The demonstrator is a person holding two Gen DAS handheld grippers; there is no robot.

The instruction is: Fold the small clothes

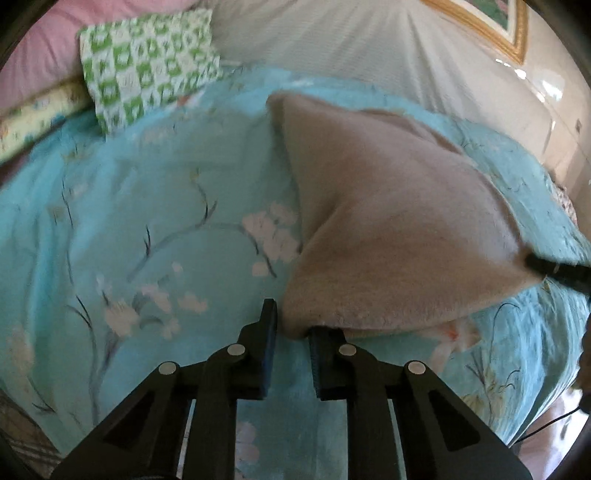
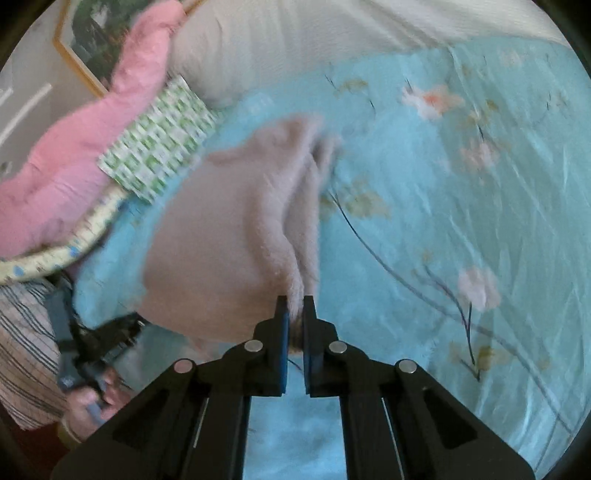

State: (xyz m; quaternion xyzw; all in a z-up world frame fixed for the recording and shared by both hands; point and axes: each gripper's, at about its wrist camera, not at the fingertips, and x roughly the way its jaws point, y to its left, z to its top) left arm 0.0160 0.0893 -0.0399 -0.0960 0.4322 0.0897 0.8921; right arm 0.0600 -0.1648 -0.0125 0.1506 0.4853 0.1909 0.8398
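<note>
A beige fleece garment [image 1: 388, 229] is lifted off the turquoise flowered bedspread [image 1: 147, 221]. My left gripper [image 1: 295, 325] has its jaws a little apart with the garment's near corner drooping between and over the right finger; the grip itself is hidden. My right gripper [image 2: 295, 310] is shut on another corner of the garment [image 2: 229, 229], whose cloth shows between its pads. The right gripper's tip [image 1: 554, 269] shows at the right edge of the left wrist view, holding the cloth taut. The left gripper [image 2: 110, 332] shows at lower left of the right wrist view.
A green-and-white checked pillow [image 1: 147, 66] and a pink quilt [image 2: 74, 166] lie at the head of the bed. A white sheet [image 1: 351, 48] covers the far side. A framed picture [image 1: 491, 26] hangs on the wall. The bedspread [image 2: 461, 221] stretches to the right.
</note>
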